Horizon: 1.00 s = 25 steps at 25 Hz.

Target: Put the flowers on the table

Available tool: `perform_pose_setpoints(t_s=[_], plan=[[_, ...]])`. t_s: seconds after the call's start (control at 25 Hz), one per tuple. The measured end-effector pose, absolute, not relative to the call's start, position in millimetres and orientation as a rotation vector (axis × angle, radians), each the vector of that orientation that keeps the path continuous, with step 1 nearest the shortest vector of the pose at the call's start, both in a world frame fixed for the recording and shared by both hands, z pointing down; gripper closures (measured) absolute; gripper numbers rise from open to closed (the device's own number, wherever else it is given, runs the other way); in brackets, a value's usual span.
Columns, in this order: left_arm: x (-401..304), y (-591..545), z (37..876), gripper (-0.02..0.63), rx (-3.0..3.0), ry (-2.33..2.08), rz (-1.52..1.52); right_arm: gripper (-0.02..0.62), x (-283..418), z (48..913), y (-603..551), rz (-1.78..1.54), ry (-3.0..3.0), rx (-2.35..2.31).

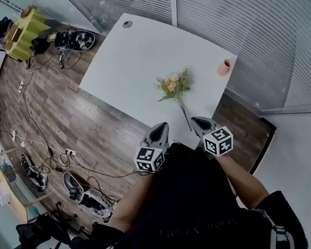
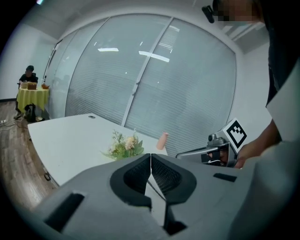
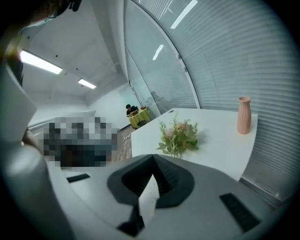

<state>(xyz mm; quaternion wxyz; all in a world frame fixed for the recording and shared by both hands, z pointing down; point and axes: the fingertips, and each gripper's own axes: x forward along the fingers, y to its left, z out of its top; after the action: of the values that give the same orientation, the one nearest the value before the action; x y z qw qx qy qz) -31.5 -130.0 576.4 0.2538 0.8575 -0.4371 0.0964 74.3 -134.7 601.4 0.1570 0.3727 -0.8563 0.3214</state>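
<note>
The left gripper (image 1: 160,129) and right gripper (image 1: 201,123), jaws together and empty, hang near the stem tip of the flowers (image 1: 174,86), where a stray nudge could sweep them off the table (image 1: 132,57).

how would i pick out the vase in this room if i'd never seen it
Find the big white table that stands in front of the glass wall with blinds. Go to its right corner, next to that glass, where the vase stands upright. It is small, pink and narrow-necked with nothing in it, well apart from the flowers lying flat nearer the middle.
</note>
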Motion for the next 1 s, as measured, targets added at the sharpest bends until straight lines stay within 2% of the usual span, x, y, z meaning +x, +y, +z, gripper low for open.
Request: perform_pose_setpoints(t_s=[0.48, 1.0], plan=[[-5.0, -118.9, 518.3, 0.588, 2.517, -1.112, 0.220, 0.566, 74.8, 501.7, -131.2, 0.824, -2.716, 1.109], [-13.7, -126.8, 446.8, 0.588, 2.575, -1.183, 0.076, 0.566, 65.0, 407.6, -116.6, 0.637, -2.924, 1.103]])
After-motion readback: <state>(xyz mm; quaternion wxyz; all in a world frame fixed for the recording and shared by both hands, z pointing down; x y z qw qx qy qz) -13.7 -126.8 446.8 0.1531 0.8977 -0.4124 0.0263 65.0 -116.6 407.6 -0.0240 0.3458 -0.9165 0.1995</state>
